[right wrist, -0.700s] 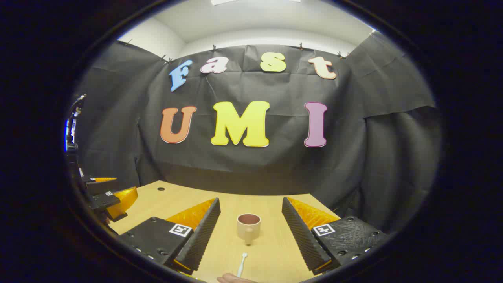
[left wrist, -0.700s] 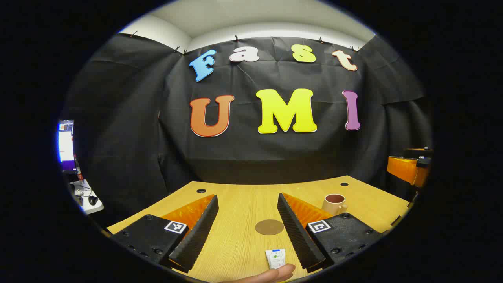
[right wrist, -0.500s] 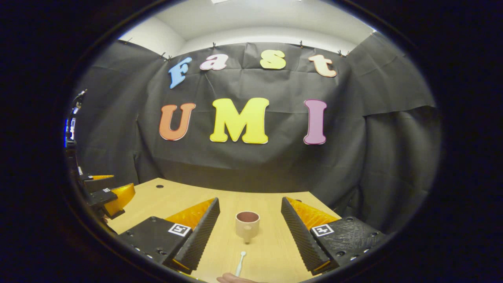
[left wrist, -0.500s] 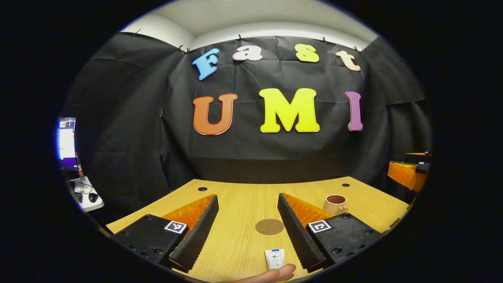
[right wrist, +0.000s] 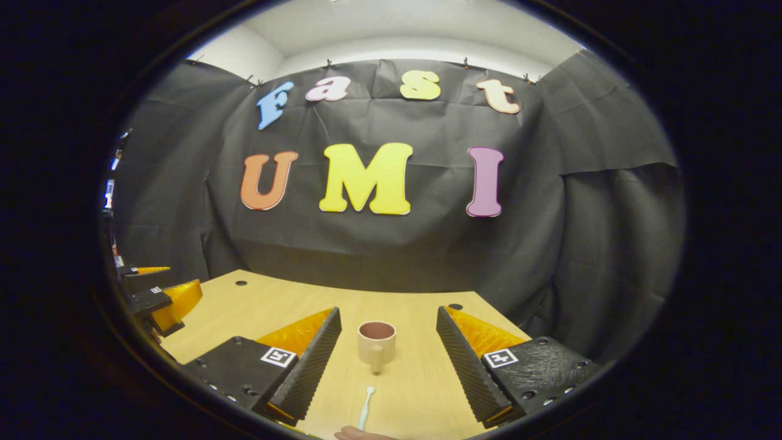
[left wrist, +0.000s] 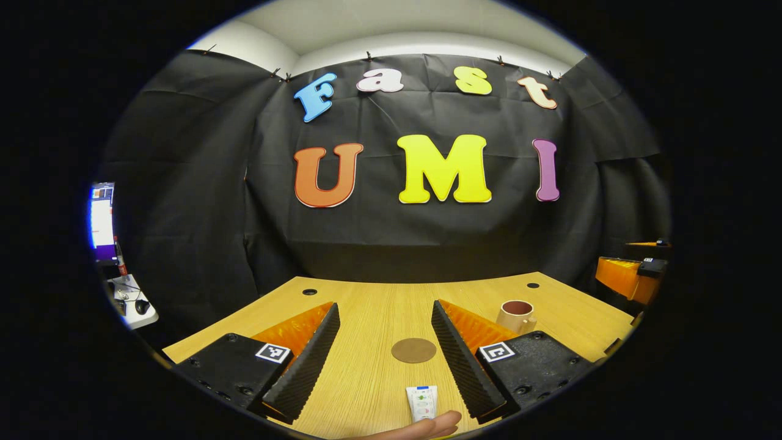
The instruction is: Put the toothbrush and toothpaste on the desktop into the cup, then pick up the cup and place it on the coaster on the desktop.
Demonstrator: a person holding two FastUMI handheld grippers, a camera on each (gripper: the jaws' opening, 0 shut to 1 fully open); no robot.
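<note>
Toothpaste (left wrist: 423, 403), a small white tube, lies flat on the wooden desktop (left wrist: 366, 379) between the spread fingers of the left gripper (left wrist: 385, 354), near the lower edge of the left gripper view; neither finger touches it. A fingertip (left wrist: 437, 423) of a person's hand rests at the tube's near end. The left gripper is released and holds nothing. Beyond the tube, also between the fingers, lies the round brown coaster (left wrist: 413, 350), flat on the desktop and bare. Farther right stands the cup (left wrist: 516, 316), upright, partly behind the right-hand finger. The other gripper (left wrist: 629, 278) shows at the far right edge of this view.

In the right gripper view, the right gripper (right wrist: 388, 360) is likewise released, its fingers wide apart and grasping nothing. Between them lies the toothbrush (right wrist: 365, 406), white, flat on the desktop, its head toward the cup. A hand (right wrist: 357, 435) shows at its near end. Just beyond the toothbrush stands the cup (right wrist: 376, 344), upright, handle toward the camera, apart from both fingers. The left gripper (right wrist: 162, 299) shows at the left edge.
</note>
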